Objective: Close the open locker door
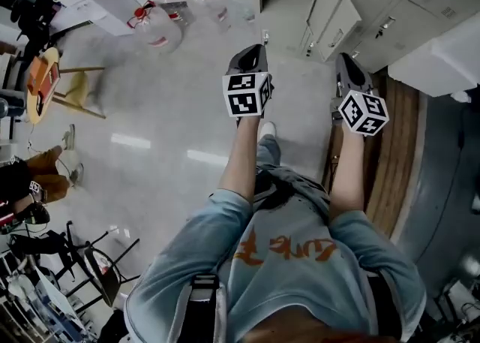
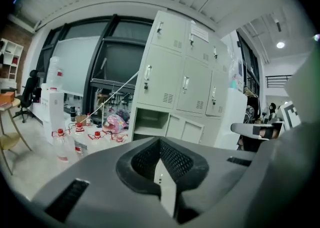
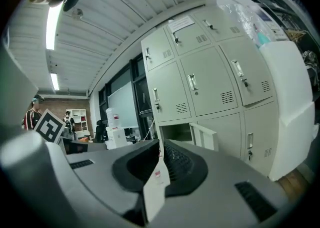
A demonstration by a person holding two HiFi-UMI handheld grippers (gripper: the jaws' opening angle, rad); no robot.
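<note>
A bank of pale grey lockers (image 1: 390,4) stands ahead of me. One bottom-row compartment (image 2: 150,122) is open, and its door (image 1: 324,10) swings out toward the room. The same door (image 3: 205,136) shows beside the open compartment (image 3: 175,133) in the right gripper view. My left gripper (image 1: 253,55) is held out over the floor, well short of the lockers, with its jaws together and nothing between them. My right gripper (image 1: 347,65) is level with it on the right, also shut and empty. Neither gripper touches the door.
Several red-capped water bottles (image 1: 159,30) stand on the floor at the far left of the lockers. A stool (image 1: 46,82) and a seated person (image 1: 37,176) are at the left. A white cabinet (image 1: 442,52) stands at the right beside a wooden floor strip (image 1: 394,161).
</note>
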